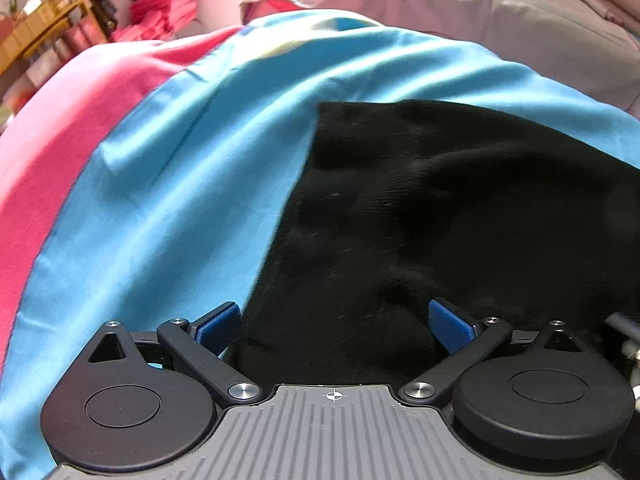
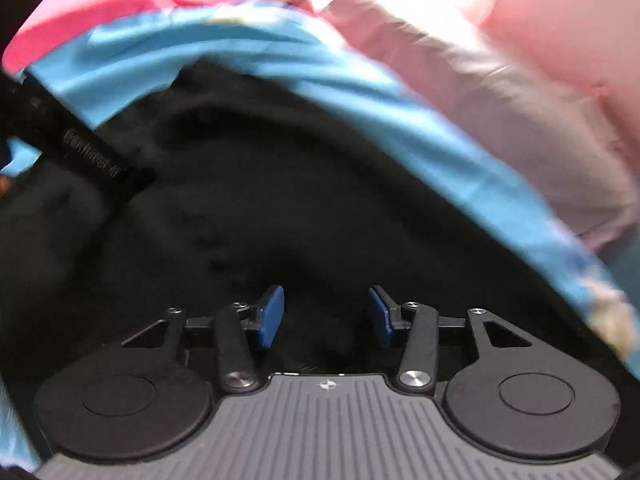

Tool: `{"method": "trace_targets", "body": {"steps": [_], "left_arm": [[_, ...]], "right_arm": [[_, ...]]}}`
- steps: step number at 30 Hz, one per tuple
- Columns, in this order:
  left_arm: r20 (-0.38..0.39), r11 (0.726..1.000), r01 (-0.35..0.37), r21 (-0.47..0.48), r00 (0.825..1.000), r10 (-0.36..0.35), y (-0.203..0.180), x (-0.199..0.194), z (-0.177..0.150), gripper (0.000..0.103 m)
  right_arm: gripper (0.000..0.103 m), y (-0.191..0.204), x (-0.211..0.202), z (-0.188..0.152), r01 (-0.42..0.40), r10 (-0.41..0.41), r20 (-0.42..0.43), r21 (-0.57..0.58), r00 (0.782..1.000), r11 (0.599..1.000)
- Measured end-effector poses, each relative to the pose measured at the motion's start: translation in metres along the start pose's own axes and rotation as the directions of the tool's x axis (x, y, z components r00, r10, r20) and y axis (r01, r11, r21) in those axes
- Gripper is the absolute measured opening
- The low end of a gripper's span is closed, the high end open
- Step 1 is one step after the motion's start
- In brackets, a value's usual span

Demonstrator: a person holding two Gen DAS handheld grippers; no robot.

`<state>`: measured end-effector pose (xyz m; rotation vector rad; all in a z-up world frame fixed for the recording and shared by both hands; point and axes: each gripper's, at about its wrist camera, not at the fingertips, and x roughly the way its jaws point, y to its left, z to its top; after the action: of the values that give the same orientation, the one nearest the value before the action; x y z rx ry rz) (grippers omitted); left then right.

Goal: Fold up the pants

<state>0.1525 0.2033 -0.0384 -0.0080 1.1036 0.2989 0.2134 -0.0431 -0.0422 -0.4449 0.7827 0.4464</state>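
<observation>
Black pants [image 1: 440, 208] lie spread on a blue sheet [image 1: 168, 184]. In the left wrist view their left edge runs from the near middle up to a far corner. My left gripper [image 1: 334, 322] is open, low over the near left edge of the pants, with black cloth between its blue pads. In the right wrist view the pants [image 2: 300, 208] fill the middle of the frame. My right gripper [image 2: 326, 316] is open just above the black cloth. The left gripper's black body [image 2: 68, 136] shows at the left of that view.
A pink cover [image 1: 60, 128] lies left of the blue sheet. Pale pink bedding [image 1: 480, 12] is heaped at the far side, also at the right of the right wrist view [image 2: 540, 100]. Yellow shelving [image 1: 44, 16] and pink clothes [image 1: 168, 8] stand beyond the bed.
</observation>
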Motion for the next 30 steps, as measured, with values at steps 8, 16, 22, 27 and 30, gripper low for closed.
{"method": "trace_targets", "body": {"steps": [8, 16, 22, 27, 30], "left_arm": [[-0.006, 0.998, -0.027, -0.050, 1.000, 0.027, 0.027, -0.007, -0.040, 0.103], [0.030, 0.990, -0.016, -0.141, 0.999, 0.020, 0.023, -0.048, -0.051, 0.103], [-0.060, 1.000, 0.005, 0.016, 0.998, -0.004, -0.026, -0.035, -0.079, 0.103], [-0.043, 1.000, 0.001, -0.007, 0.999, -0.001, -0.017, -0.043, -0.086, 0.103], [-0.035, 1.000, 0.008, -0.021, 0.999, -0.009, -0.022, -0.054, -0.083, 0.103]], "right_arm": [[0.058, 0.041, -0.075, -0.062, -0.271, 0.268, -0.040, -0.069, 0.963, 0.960], [0.064, -0.005, -0.101, -0.098, -0.222, 0.249, -0.075, 0.257, 0.966, 0.940], [0.063, -0.011, -0.101, -0.119, -0.221, 0.270, -0.166, 0.263, 0.948, 0.939], [0.065, -0.082, -0.136, -0.150, 0.014, 0.044, -0.110, 0.472, 0.993, 0.882], [0.068, -0.113, -0.139, -0.186, 0.197, -0.121, -0.182, 0.486, 0.976, 0.852]]}}
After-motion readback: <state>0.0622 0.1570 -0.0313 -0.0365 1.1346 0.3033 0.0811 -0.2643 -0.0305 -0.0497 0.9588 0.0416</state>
